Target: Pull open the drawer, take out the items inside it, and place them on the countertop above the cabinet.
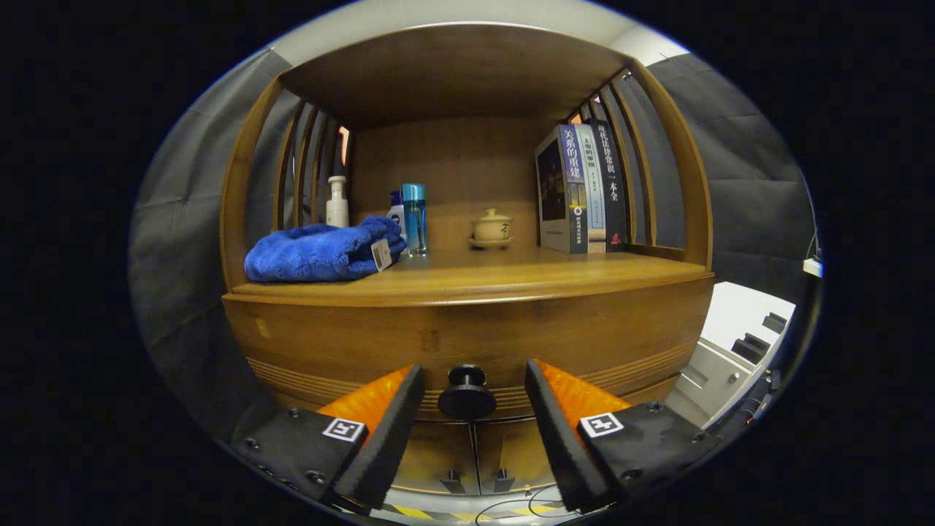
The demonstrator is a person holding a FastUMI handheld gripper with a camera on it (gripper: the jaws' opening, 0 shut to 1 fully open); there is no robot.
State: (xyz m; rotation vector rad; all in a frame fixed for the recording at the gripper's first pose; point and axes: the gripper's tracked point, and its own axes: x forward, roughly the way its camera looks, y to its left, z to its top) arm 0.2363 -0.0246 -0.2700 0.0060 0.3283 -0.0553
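A wooden cabinet stands straight ahead, its drawer front closed. A round black knob sticks out from the drawer's lower middle. My gripper is open, and the knob sits in the gap between the two fingertips, touching neither. The drawer's inside is hidden. Above the drawer runs the wooden countertop, inside an open shelf bay.
On the countertop lie a folded blue towel at the left, a white pump bottle, a blue bottle, a small lidded teacup and upright books at the right. Two small doors with handles sit below the drawer. A white unit stands to the right.
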